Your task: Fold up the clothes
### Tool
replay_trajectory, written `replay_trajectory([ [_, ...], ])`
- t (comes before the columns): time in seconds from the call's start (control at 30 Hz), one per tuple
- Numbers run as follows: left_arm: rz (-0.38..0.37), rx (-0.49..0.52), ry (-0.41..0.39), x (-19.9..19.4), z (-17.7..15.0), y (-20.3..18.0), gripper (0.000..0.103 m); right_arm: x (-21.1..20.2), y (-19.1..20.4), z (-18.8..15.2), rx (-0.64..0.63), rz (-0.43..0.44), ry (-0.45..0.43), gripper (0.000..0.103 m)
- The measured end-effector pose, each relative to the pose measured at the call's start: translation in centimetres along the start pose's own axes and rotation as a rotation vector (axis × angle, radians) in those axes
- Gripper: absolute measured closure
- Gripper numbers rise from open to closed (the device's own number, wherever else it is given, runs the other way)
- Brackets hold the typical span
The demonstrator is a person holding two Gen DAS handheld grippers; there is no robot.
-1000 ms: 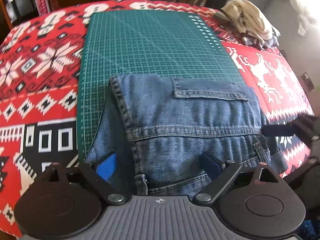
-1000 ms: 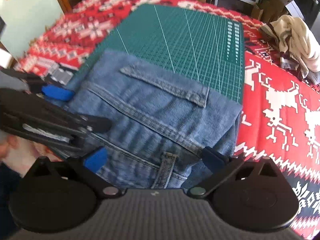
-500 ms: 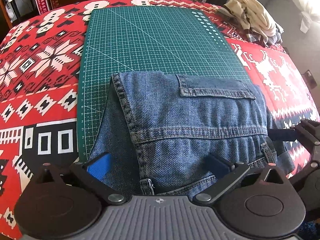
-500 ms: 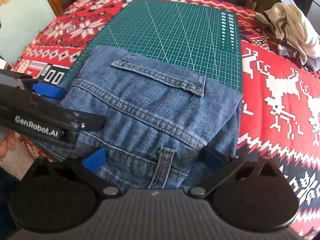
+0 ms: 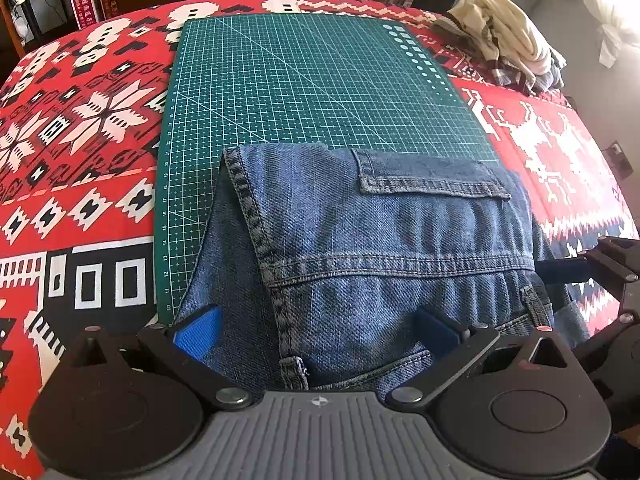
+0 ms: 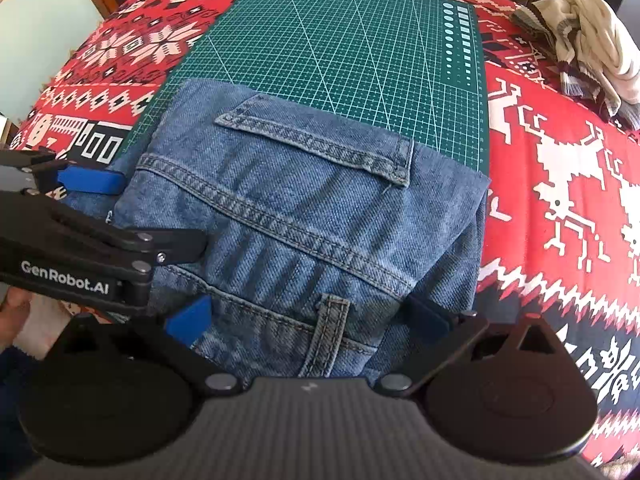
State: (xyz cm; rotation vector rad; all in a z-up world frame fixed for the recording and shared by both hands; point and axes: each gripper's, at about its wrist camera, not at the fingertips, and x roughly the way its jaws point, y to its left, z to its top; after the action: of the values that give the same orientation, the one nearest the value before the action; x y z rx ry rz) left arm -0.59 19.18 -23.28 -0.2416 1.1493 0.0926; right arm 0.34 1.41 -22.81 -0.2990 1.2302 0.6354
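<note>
A pair of folded blue jeans point(image 5: 380, 248) point(image 6: 304, 208) lies on the near end of a green cutting mat point(image 5: 304, 80) point(image 6: 352, 40), pocket flap and belt loops facing up. My left gripper point(image 5: 318, 332) is open, its blue pads spread wide over the jeans' near left edge. My right gripper point(image 6: 308, 316) is open as well, straddling the near right part by a belt loop. In the right wrist view the left gripper point(image 6: 92, 182) comes in from the left. The left wrist view shows the right gripper's black fingers point(image 5: 600, 264) at the jeans' right edge.
A red patterned cloth point(image 5: 80, 128) point(image 6: 560, 168) covers the surface under the mat. A pile of cream and plaid clothes point(image 5: 504, 52) point(image 6: 588, 48) sits at the far right. A person's hand point(image 6: 12, 308) shows at the left edge. Shelves and furniture stand behind.
Both views have shifted slightly and the right wrist view has steadied from blur. The folded jeans keep their place and shape, and both grippers stay open.
</note>
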Motion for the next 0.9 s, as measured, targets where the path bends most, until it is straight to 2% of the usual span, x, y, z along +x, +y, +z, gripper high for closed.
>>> replay_trajectory([
  [0.37,0.021,-0.04,-0.032,0.0,-0.4,-0.2,0.0,-0.1,0.2,-0.8,0.014,-0.022,-0.039,0.0],
  [0.7,0.018,-0.066,-0.004,0.0,0.2,0.0,0.0,-0.3,0.7,-0.7,0.015,-0.034,-0.052,0.0],
  [0.9,0.022,-0.103,-0.004,-1.1,0.4,-0.2,0.007,-3.1,0.3,-1.1,0.034,-0.008,-0.123,0.001],
])
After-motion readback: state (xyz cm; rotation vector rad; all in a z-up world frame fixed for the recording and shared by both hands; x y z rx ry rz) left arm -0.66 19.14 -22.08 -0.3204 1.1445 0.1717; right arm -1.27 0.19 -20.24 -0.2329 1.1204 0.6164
